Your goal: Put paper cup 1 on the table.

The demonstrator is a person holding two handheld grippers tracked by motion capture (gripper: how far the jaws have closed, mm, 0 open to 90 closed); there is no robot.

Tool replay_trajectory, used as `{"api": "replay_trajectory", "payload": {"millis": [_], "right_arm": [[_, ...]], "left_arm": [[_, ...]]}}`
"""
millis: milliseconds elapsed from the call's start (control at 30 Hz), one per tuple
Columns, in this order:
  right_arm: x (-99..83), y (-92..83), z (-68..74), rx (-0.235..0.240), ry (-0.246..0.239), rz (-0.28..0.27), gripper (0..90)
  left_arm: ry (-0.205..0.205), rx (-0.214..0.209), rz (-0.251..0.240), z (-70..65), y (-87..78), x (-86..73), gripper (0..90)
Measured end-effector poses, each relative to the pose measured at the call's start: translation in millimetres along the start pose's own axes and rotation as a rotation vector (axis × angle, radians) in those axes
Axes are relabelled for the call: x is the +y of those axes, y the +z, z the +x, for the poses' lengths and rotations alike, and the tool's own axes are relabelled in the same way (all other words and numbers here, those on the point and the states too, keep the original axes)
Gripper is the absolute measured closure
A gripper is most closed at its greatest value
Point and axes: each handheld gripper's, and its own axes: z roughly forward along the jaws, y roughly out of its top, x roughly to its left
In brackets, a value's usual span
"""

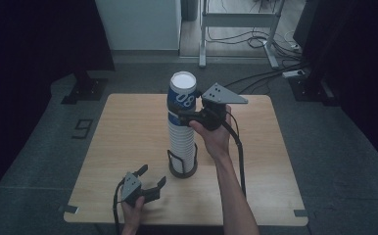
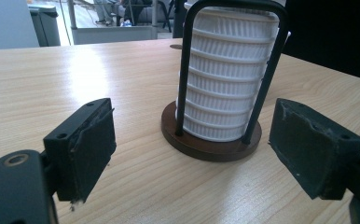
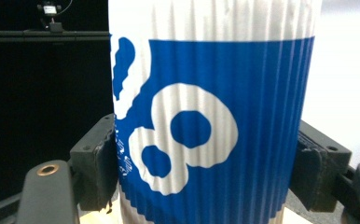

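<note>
A tall stack of white ribbed paper cups [image 1: 182, 142] stands in a black wire holder with a round dark base [image 1: 183, 170] at the middle of the wooden table [image 1: 128, 127]. The top cup [image 1: 181, 96] is blue with white print. My right gripper [image 1: 184, 116] comes in from the right, shut on this blue cup [image 3: 215, 93], with one pad pressed on each side of it. My left gripper [image 1: 153, 175] rests near the front edge, open and holding nothing. In its own view the left gripper [image 2: 197, 140] faces the holder base [image 2: 211, 144] and the lower cups [image 2: 225, 84].
Beyond the table's far edge lie a grey floor, a metal frame [image 1: 236, 19] and cables [image 1: 255, 78]. Tape marks [image 1: 299, 213] sit at the table's front corners. Dark curtains stand at both sides.
</note>
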Motion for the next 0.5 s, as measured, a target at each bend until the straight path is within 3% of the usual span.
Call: {"api": "replay_trajectory", "payload": {"millis": [500], "right_arm": [[15.5, -8.6, 0.4, -0.006, 0.005, -0.05, 22.2]], "left_arm": [[0.006, -0.007, 0.007, 0.1, 0.5, 0.3, 14.3]]}}
